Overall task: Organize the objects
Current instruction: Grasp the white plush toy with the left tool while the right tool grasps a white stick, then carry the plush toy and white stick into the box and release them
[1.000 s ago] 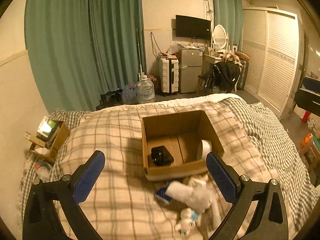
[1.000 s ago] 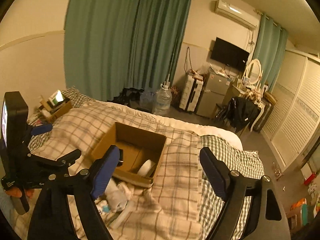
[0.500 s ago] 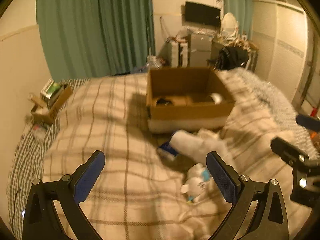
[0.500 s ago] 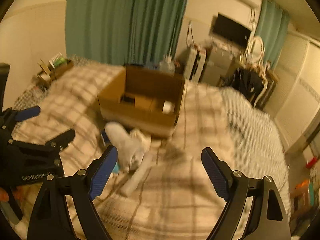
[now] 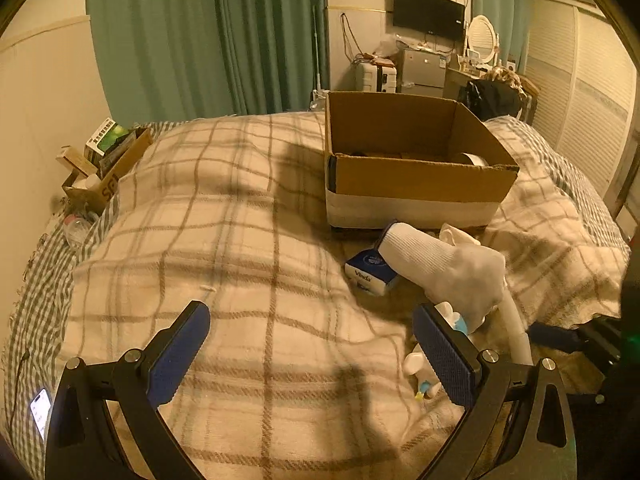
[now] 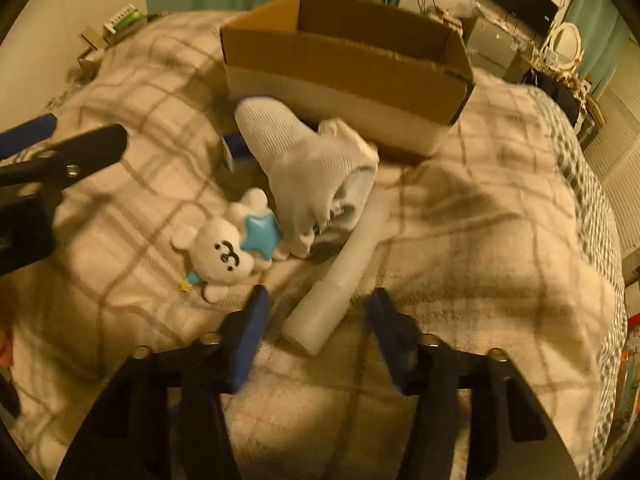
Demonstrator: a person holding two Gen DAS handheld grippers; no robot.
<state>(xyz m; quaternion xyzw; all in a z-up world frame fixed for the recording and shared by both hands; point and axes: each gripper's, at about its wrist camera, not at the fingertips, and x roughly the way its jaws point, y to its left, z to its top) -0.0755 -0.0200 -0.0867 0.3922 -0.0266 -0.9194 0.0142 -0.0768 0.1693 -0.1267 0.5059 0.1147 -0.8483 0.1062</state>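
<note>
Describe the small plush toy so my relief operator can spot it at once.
Find the open cardboard box on the plaid blanket. In front of it lies a heap: a white sock, a white tube, a blue tissue pack. The plush toy is the white bear with a black face and a blue star.

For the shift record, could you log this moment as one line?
right gripper: closing, astride white tube, not gripping | left gripper: open, empty | cardboard box: on bed
</note>
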